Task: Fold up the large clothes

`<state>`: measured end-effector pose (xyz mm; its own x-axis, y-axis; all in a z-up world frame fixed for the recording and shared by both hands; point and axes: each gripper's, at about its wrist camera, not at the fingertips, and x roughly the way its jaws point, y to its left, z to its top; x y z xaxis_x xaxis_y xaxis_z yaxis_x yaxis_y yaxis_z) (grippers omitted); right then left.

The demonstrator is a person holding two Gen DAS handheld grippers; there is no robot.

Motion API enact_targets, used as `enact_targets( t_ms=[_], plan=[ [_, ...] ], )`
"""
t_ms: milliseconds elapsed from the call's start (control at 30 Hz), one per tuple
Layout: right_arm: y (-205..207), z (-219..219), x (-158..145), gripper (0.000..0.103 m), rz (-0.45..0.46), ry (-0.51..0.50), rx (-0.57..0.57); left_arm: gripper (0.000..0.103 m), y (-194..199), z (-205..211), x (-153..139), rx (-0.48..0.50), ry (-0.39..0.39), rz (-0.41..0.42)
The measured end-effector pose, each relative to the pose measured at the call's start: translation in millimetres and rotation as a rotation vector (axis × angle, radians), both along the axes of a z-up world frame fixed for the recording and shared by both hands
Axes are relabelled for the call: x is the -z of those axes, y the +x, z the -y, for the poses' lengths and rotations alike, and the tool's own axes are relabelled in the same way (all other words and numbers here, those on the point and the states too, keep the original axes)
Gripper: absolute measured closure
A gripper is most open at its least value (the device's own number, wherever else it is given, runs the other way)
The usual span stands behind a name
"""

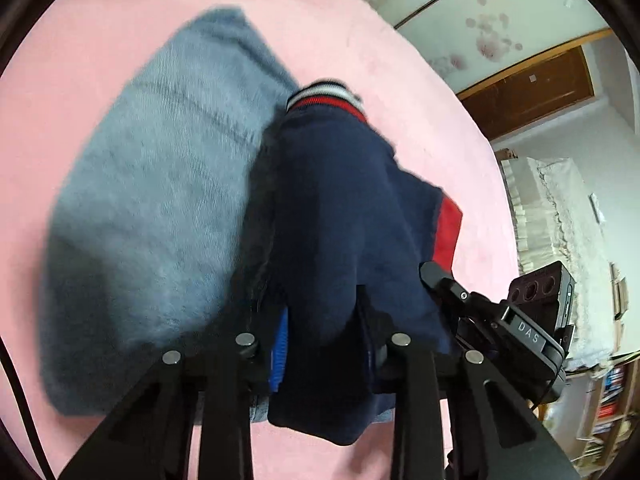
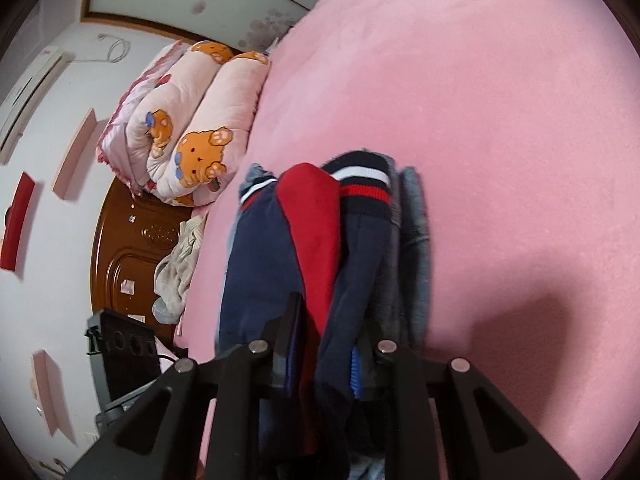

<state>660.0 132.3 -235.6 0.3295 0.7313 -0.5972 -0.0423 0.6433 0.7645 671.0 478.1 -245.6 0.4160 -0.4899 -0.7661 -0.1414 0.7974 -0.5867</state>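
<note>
Your left wrist cam sits right behind its own fingers, tilted steeply down at the pink bed (image 1: 360,32), very close. Navy garment (image 1: 344,208) fills frame centre, blue-grey cloth (image 1: 160,200) on the left. The right gripper (image 1: 430,274) pokes in at lower right; wardrobe doors and room run along the upper right edge.

Your right wrist cam also looks along its fingers, angled down less steeply, equally close. Same navy garment (image 2: 260,248) in lower centre, pink bed (image 2: 500,120) across the right, folded quilt (image 2: 192,120) and wall at left.

Both views share the navy garment, its striped cuff and the pink bed.
</note>
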Motion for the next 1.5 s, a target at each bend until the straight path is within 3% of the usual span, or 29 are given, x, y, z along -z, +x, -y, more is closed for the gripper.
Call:
enact_targets(
  t_ms=[167, 300, 400, 467, 533, 633, 700, 833, 900, 967, 1133, 1200, 1300, 1367, 1500],
  plan=[
    [1.5, -23.1, -21.5, 0.085, 0.076, 0.004, -0.064, 0.077, -5.1, -15.8, -39.8, -0.017, 0.098, 0.098],
    [3.0, -55.3, -26.4, 0.085, 0.203, -0.013, -0.088, 0.076, -9.1, -27.5, -41.7, -0.044, 0.184, 0.084],
    [-0.1, -77.0, -0.9, 0.084, 0.147, -0.089, -0.088, 0.073, -4.6, -31.8, -15.4, -0.054, 0.227, 0.022],
    [-6.2, -81.5, 15.7, 0.081, 0.109, -0.111, -0.057, 0.067, -11.9, -33.2, -4.9, -0.059, 0.223, 0.046],
    [-12.2, -77.6, 16.7, 0.079, 0.114, -0.102, -0.009, 0.06, -18.8, -26.7, -11.2, -0.075, 0.262, 0.078],
    [-15.2, -74.8, 10.6, 0.071, 0.089, -0.137, 0.013, 0.035, -34.5, -10.9, -25.5, -0.074, 0.357, 0.122],
    [-17.1, -72.2, 6.3, 0.057, 0.061, -0.181, 0.002, 0.033, -45.1, -0.1, -35.1, -0.094, 0.408, 0.146],
    [-43.5, -49.7, -16.1, 0.052, 0.069, -0.287, 0.01, 0.031, -74.1, 12.9, -51.1, -0.152, 0.506, 0.194],
    [-64.0, -34.4, -26.1, 0.038, 0.08, -0.323, 0.044, 0.024, -90.1, 3.2, -63.3, -0.205, 0.541, 0.2],
    [-96.3, -11.0, -33.0, 0.03, 0.095, -0.368, 0.096, 0.023, -115.6, 20.6, -65.1, -0.251, 0.55, 0.197],
    [-186.9, 48.4, -22.0, 0.029, 0.048, -0.534, 0.225, 0.022, -196.8, 54.4, -33.5, -0.337, 0.46, 0.075],
    [-233.5, 82.4, -10.6, 0.029, -0.03, -0.571, 0.27, 0.022, -231.6, 75.1, -9.8, -0.345, 0.414, -0.034],
    [-308.2, 136.2, -0.4, 0.029, -0.139, -0.625, 0.317, 0.022, -281.0, 105.7, 12.4, -0.323, 0.364, -0.122],
    [-363.9, 176.3, -2.2, 0.029, -0.173, -0.695, 0.349, 0.022, -319.3, 130.7, 18.6, -0.312, 0.371, -0.152],
    [-444.9, 235.8, -12.0, 0.027, -0.206, -0.785, 0.29, 0.022, -397.8, 183.2, 8.6, -0.248, 0.487, -0.148]
  ],
)
